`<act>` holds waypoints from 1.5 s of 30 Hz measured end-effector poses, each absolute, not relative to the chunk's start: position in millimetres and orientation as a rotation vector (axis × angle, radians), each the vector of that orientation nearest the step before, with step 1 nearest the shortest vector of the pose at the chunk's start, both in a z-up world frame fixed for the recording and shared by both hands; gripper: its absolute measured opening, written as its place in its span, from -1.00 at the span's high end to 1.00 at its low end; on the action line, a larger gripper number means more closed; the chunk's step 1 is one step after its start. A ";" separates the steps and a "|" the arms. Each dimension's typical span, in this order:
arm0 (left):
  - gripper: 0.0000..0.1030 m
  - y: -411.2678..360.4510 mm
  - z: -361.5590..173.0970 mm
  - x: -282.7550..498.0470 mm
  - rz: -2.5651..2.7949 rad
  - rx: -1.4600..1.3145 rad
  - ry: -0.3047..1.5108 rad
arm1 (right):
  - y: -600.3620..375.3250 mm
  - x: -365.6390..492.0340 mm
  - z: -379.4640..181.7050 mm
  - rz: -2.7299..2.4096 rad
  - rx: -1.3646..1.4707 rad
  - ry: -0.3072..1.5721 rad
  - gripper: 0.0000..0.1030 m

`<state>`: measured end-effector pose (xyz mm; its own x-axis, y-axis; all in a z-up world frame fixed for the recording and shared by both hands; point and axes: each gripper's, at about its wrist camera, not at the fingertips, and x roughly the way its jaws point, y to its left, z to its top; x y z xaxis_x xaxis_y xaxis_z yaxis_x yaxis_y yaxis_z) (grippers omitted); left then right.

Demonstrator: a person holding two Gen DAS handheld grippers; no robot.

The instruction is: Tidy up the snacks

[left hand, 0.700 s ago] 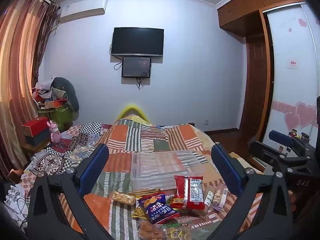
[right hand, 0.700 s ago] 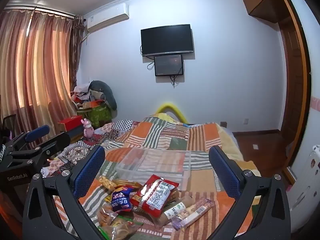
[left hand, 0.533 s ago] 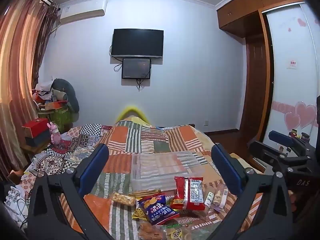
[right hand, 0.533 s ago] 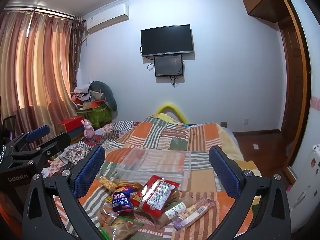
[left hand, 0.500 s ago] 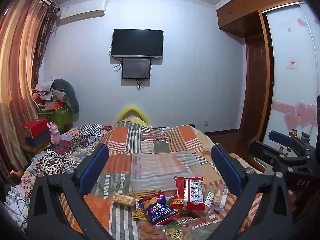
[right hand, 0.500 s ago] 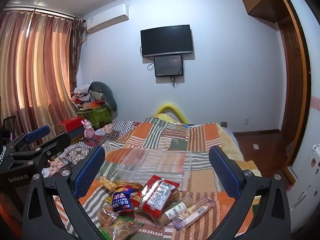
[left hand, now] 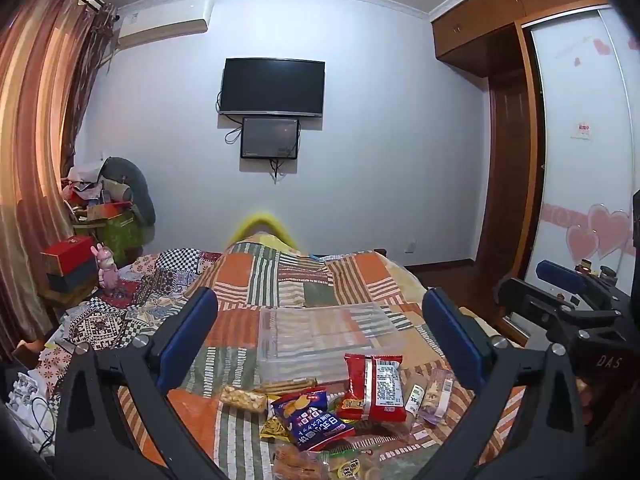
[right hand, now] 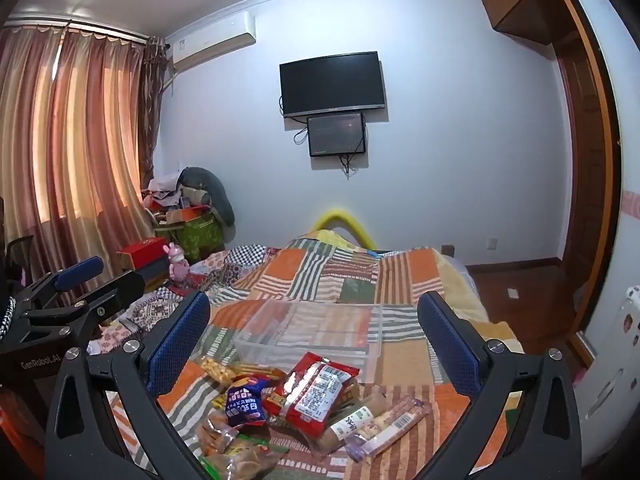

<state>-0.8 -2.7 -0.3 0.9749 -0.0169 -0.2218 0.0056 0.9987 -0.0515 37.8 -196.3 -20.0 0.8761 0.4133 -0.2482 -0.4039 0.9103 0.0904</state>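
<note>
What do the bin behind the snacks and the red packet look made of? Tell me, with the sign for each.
Bin: apparently clear, glossy hard plastic; the quilt's stripes show through its straight walls.
Red packet: probably shiny plastic film; it crinkles, catches glare and carries a printed label.

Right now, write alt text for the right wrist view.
The open right gripper hovers over a patchwork bedspread, above a heap of snack packets topped by a red packet, with an empty clear plastic bin just beyond. A dark TV hangs on the far wall; the left gripper shows at left.
</note>
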 end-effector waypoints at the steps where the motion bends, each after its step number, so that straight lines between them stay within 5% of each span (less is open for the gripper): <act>1: -1.00 -2.6 -0.6 -0.5 -0.012 -0.050 0.225 | -196.8 38.0 -19.7 0.426 0.037 0.267 -1.00; 45: -1.00 -0.4 -8.1 7.3 -0.016 -0.059 0.247 | -195.6 35.4 -21.8 0.428 0.049 0.268 -1.00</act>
<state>7.3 -0.4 -8.1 0.9695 -0.0226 -0.2442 0.0081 0.9982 -0.0599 35.4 -195.6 -21.8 0.8751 0.4165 -0.2464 -0.4036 0.9091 0.1030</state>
